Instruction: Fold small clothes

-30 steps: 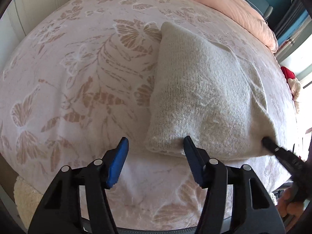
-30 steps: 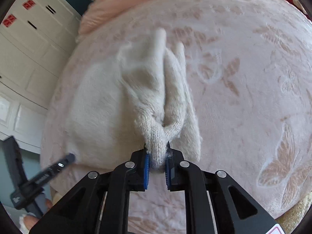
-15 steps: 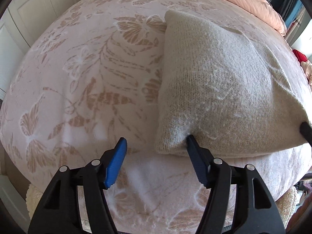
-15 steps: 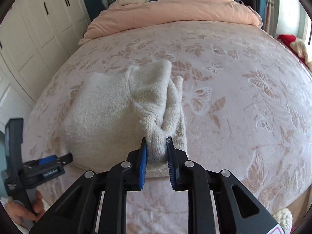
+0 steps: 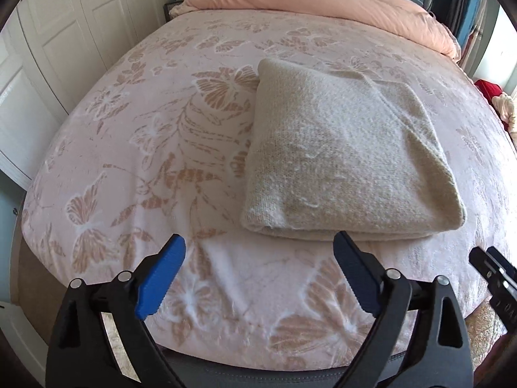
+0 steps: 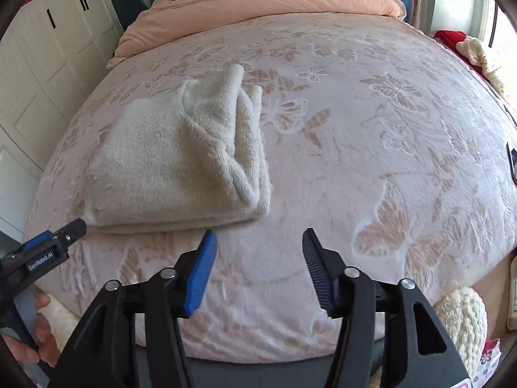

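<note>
A cream knitted sweater [image 5: 342, 158] lies folded into a thick rectangle on the pink butterfly bedspread [image 5: 145, 148]. In the right wrist view the sweater [image 6: 174, 158] shows a bunched fold along its right side. My left gripper [image 5: 258, 255] hangs just short of the sweater's near edge, its jaws opening wide with nothing between them. My right gripper [image 6: 258, 245] sits near the sweater's front right corner, its jaws opening too, and only bedspread shows between them. The left gripper [image 6: 76, 228] also shows at the sweater's front left corner.
A peach duvet [image 5: 323, 0] is heaped at the head of the bed. White wardrobe doors [image 5: 58, 42] stand along the left. Red and cream items [image 6: 465, 45] lie at the bed's right edge. A hand [image 6: 45, 333] holds the left gripper's handle.
The right gripper let go of the sweater's bunched corner and drew back toward the bed's near edge. The left gripper spread wider and pulled back too. The sweater now lies flat and free.
</note>
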Available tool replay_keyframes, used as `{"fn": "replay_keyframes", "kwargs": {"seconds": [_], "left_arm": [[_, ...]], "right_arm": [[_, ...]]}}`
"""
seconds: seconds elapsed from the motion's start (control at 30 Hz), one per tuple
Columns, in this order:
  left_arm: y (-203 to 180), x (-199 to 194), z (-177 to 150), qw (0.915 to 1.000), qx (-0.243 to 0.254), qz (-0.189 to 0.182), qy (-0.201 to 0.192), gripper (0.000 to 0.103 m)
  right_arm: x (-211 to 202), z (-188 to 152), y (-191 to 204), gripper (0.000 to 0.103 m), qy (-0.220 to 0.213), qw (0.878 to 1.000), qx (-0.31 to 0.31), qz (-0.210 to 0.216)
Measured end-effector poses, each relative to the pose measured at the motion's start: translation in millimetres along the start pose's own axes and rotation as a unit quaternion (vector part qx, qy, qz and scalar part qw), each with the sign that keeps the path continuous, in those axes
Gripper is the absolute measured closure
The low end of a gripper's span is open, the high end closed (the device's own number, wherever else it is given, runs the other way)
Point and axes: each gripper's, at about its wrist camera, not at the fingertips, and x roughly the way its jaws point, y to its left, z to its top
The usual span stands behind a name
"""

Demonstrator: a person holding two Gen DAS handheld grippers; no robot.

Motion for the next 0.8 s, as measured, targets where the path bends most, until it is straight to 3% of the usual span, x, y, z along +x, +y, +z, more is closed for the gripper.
{"fn": "replay_keyframes", "kwargs": {"seconds": [0.33,0.8], "left_arm": [[-30,-26,-40,0.9997,0.021,-0.007,-0.013,0.012],[-41,-49,-62,0.9983,0.04,0.021,-0.038,0.012]], "right_arm": [[-24,-31,10,0.04,-0.033,0.999,-0.011,-0.003],[-38,-49,27,0.039,-0.027,0.999,-0.034,0.018]]}}
